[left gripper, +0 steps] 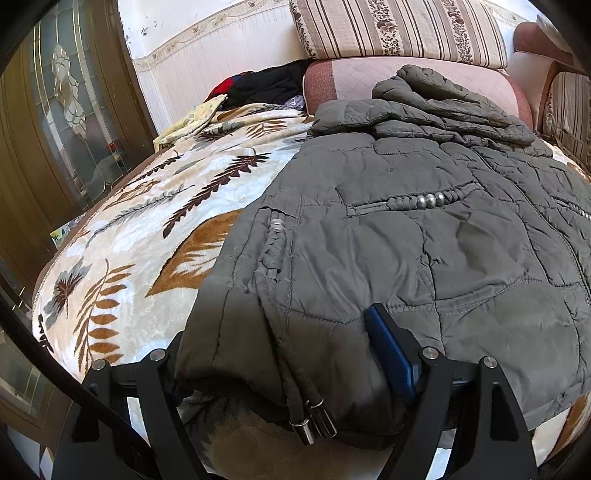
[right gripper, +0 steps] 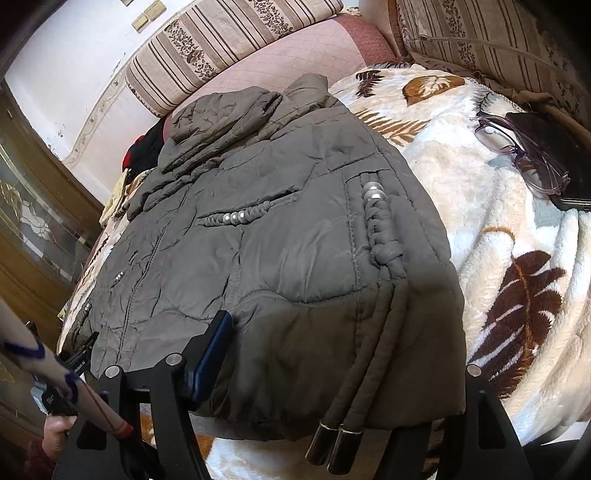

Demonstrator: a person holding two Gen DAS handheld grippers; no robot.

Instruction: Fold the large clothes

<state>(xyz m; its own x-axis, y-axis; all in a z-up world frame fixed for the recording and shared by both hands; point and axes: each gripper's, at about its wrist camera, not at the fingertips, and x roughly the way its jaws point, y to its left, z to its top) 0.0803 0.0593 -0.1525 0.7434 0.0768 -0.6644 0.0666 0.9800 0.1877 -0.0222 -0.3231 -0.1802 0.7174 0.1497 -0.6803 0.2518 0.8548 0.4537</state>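
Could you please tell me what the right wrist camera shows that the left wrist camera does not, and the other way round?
Only the right wrist view shows the purple-framed eyeglasses resting on a dark flat case on the blanket, plus the person's hand at lower left.

Only the left wrist view shows the pile of black and red clothes clearly, and the pale yellow cloth beside it.

Both show the grey quilted jacket with silver beads, lying on the leaf-patterned fleece blanket, the striped floral cushion, and a blue-padded gripper finger over the hem.
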